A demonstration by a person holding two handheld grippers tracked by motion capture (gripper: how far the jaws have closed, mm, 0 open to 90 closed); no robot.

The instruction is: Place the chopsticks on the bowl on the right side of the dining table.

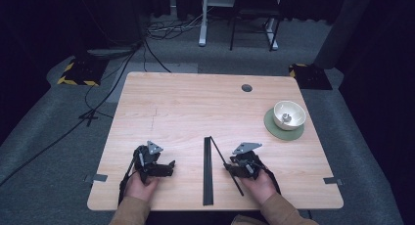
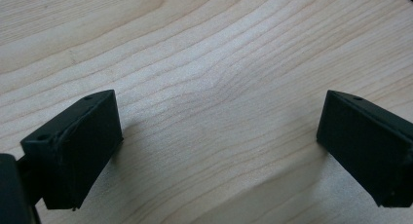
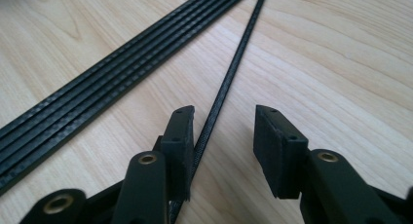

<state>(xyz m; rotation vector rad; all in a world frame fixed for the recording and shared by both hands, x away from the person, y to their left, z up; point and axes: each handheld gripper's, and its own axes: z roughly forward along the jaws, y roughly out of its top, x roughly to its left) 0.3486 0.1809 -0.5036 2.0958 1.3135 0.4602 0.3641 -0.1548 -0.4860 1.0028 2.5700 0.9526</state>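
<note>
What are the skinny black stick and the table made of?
The thin black rod looks like carbon fibre, or maybe plastic: its surface shows a fine woven pattern with a slight sheen. The table looks like light wood, or a wood-look coating: wavy grain lines run across its smooth matte top.

Black woven-pattern rods (image 3: 97,95), pale wood-grain table (image 1: 186,107), cream bowl (image 1: 289,115) on green coaster (image 1: 272,127)
</note>
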